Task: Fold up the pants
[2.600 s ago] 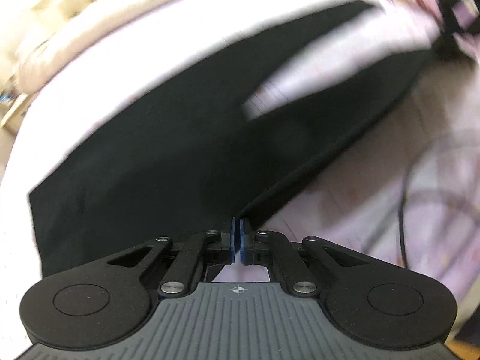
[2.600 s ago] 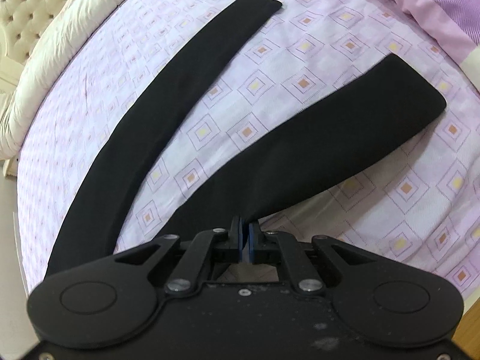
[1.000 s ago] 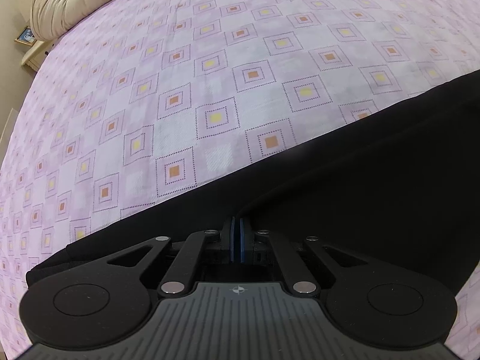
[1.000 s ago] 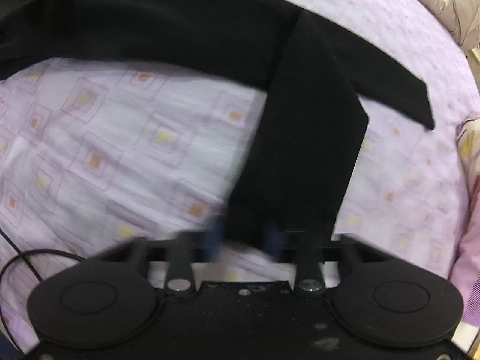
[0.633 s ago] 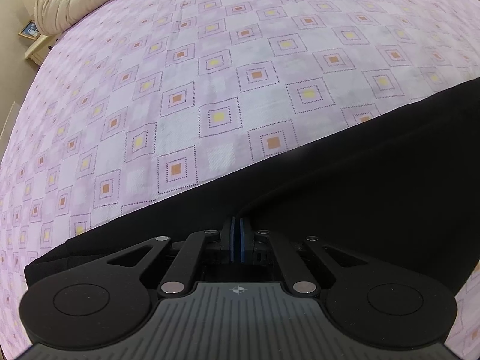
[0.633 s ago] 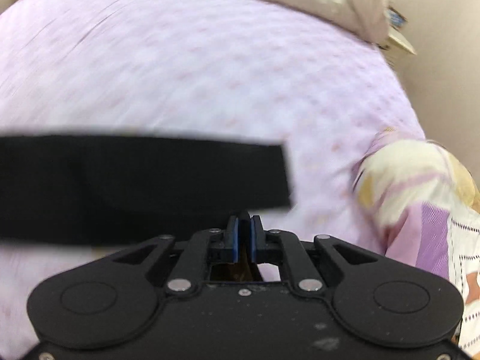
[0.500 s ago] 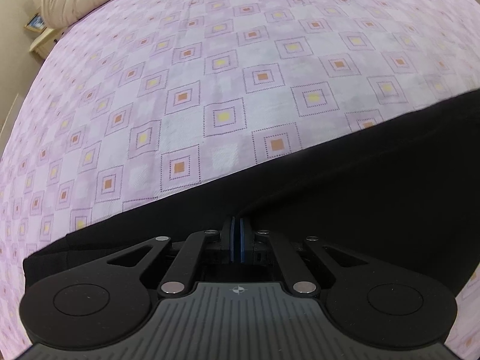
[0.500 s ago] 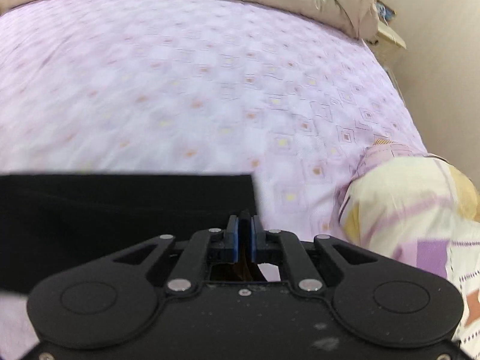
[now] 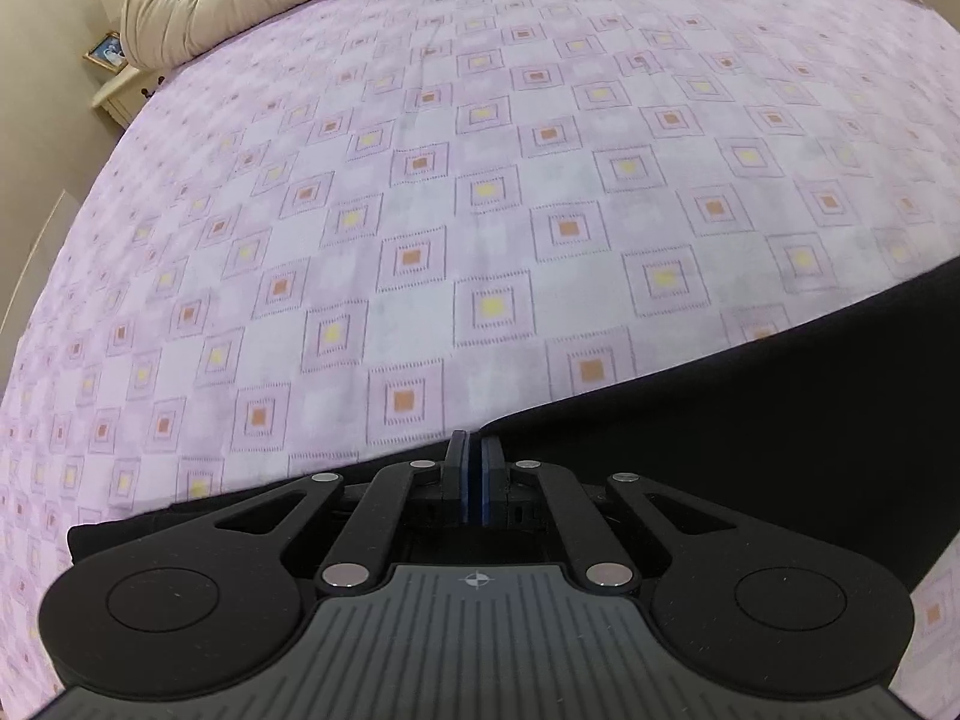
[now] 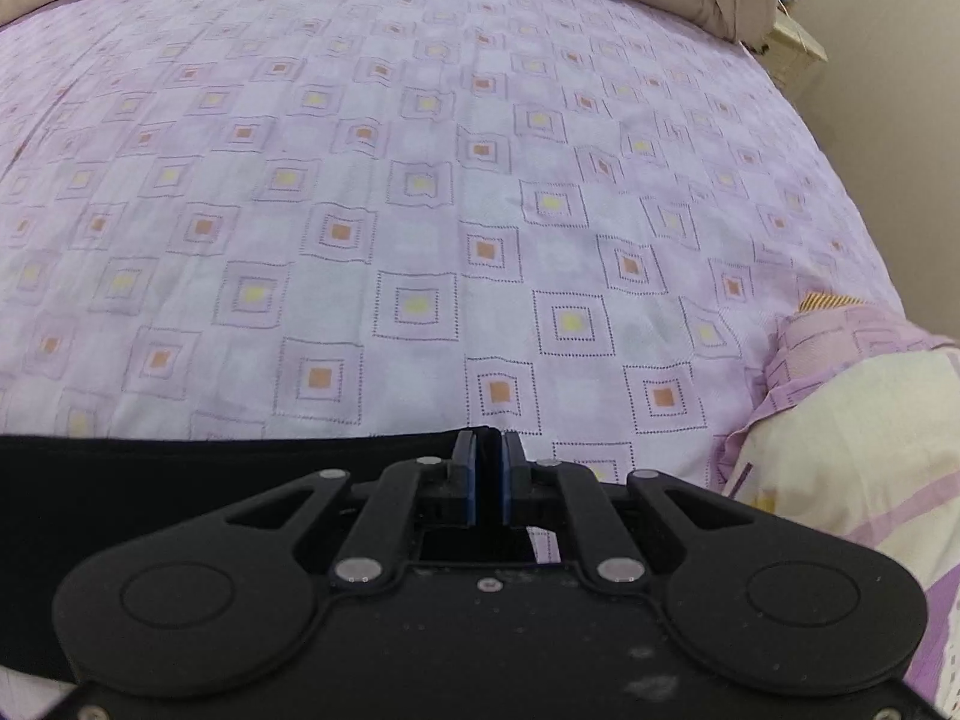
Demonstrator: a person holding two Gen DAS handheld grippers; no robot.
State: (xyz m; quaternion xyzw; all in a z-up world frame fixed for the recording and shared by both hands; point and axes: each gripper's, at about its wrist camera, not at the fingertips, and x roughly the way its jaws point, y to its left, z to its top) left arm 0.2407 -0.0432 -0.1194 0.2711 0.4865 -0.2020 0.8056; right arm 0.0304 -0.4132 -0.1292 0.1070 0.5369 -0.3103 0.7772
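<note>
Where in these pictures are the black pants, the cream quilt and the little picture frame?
black pants [image 9: 750, 438]: left wrist view, flat middle.
cream quilt [image 9: 198, 6]: left wrist view, bunched end.
picture frame [image 9: 108, 51]: left wrist view, its face.

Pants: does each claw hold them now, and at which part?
Both claws are shut on the black pants. The left claw pinches the long upper edge; the right claw pinches the corner at the cloth's end.

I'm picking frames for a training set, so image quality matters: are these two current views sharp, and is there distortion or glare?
Left wrist view: sharp, even soft light, no glare; fisheye bows the bedsheet; black pants show no fabric detail. Right wrist view: slightly softer, same curved edges, flat lighting, pants equally featureless.
</note>
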